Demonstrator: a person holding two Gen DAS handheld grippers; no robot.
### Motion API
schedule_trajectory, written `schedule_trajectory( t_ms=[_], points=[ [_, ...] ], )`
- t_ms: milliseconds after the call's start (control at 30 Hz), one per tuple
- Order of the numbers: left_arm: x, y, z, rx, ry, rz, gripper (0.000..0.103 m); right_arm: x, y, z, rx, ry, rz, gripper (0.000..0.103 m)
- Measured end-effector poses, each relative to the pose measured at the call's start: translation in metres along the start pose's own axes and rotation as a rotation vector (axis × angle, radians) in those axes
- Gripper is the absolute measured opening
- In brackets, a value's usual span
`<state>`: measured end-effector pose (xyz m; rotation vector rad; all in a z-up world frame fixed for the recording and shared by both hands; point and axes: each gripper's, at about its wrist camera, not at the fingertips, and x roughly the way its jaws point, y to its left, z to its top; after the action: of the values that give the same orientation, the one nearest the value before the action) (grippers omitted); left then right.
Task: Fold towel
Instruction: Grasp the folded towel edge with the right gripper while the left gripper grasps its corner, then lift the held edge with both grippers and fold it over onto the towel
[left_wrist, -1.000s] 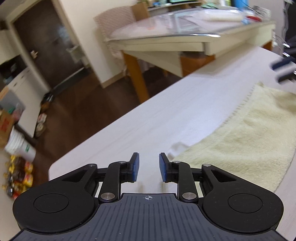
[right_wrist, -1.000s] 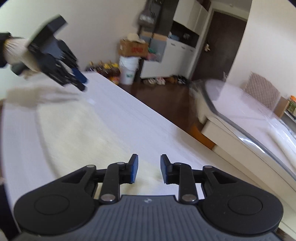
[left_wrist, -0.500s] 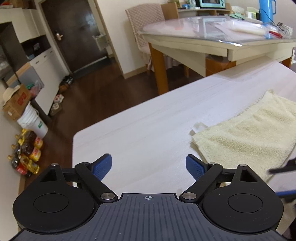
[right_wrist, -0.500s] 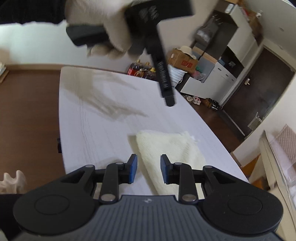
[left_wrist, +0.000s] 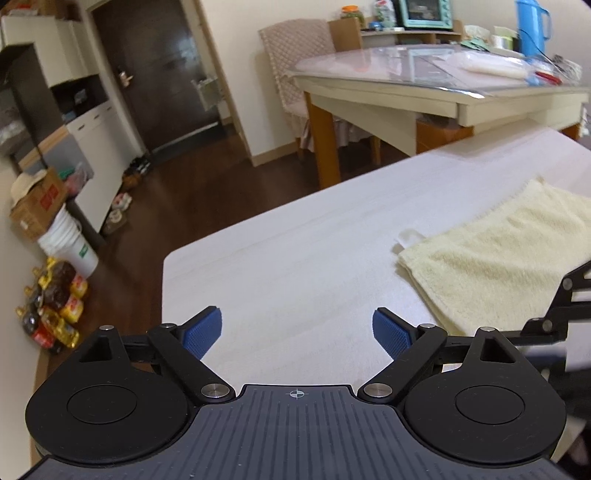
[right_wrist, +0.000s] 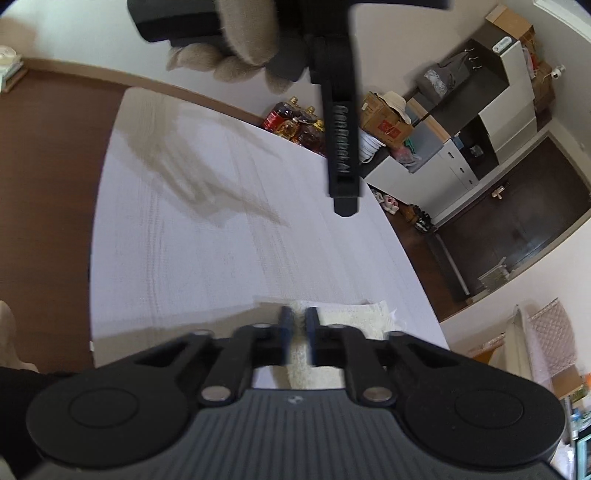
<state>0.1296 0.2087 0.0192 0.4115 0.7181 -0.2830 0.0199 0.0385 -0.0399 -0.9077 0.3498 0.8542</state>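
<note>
Soft daylight, fisheye-bent edges, right wrist view blurred by motion.

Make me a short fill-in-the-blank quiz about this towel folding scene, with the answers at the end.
1. The towel lying on the white table is pale ____.
2. The left gripper has its jaws wide ____, with nothing between them.
3. The right gripper has its pads closed on the ____.
4. The jug on the far table is ____.

Answers: yellow; open; towel; blue
</note>
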Motion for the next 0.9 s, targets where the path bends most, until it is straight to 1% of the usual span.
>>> schedule_trajectory(
  t_ms=[67,100,167,233,400,433,467,500,533,600,700,767,800,833,867,900],
  points=[
    [-0.007,-0.012,-0.005,0.073,-0.024,-0.035,0.093,-0.018,-0.017,-0.008,0.106,-0.039,0.068,0.007],
    [-0.013,-0.022,-0.009,0.136,-0.047,-0.068,0.093,-0.027,-0.025,-0.013,0.162,-0.056,0.104,0.007],
    [-0.021,-0.039,-0.015,0.230,-0.079,-0.097,0.093,-0.050,-0.045,-0.025,0.265,-0.089,0.170,0.007],
    [-0.032,-0.064,-0.021,0.350,-0.122,-0.154,0.093,-0.076,-0.065,-0.043,0.360,-0.120,0.228,0.007],
    [-0.051,-0.112,-0.029,0.538,-0.208,-0.251,0.092,-0.130,-0.085,-0.075,0.444,-0.166,0.319,0.007],
    [-0.054,-0.122,-0.030,0.573,-0.222,-0.274,0.085,-0.140,-0.086,-0.082,0.454,-0.168,0.335,0.007],
    [-0.056,-0.133,-0.030,0.604,-0.222,-0.303,0.080,-0.149,-0.086,-0.089,0.462,-0.169,0.344,0.007],
    [-0.058,-0.143,-0.031,0.636,-0.216,-0.328,0.073,-0.156,-0.086,-0.093,0.469,-0.170,0.349,0.007],
    [-0.058,-0.152,-0.032,0.667,-0.211,-0.339,0.069,-0.160,-0.086,-0.096,0.476,-0.168,0.352,0.007],
    [-0.059,-0.170,-0.035,0.741,-0.196,-0.358,0.065,-0.170,-0.085,-0.104,0.492,-0.162,0.351,0.007],
    [-0.060,-0.190,-0.042,0.840,-0.187,-0.362,0.064,-0.178,-0.085,-0.116,0.523,-0.156,0.351,0.007],
    [-0.060,-0.202,-0.045,0.898,-0.187,-0.355,0.056,-0.177,-0.086,-0.120,0.540,-0.156,0.350,0.007],
    [-0.059,-0.203,-0.046,0.915,-0.182,-0.355,0.046,-0.178,-0.086,-0.124,0.550,-0.156,0.356,0.007],
    [-0.058,-0.205,-0.047,0.931,-0.179,-0.357,0.034,-0.178,-0.086,-0.127,0.558,-0.156,0.363,0.007],
    [-0.058,-0.210,-0.047,0.953,-0.173,-0.364,0.027,-0.178,-0.085,-0.127,0.562,-0.156,0.364,0.007],
    [-0.059,-0.212,-0.048,0.962,-0.167,-0.372,0.012,-0.178,-0.086,-0.128,0.567,-0.154,0.364,0.007]
  ],
)
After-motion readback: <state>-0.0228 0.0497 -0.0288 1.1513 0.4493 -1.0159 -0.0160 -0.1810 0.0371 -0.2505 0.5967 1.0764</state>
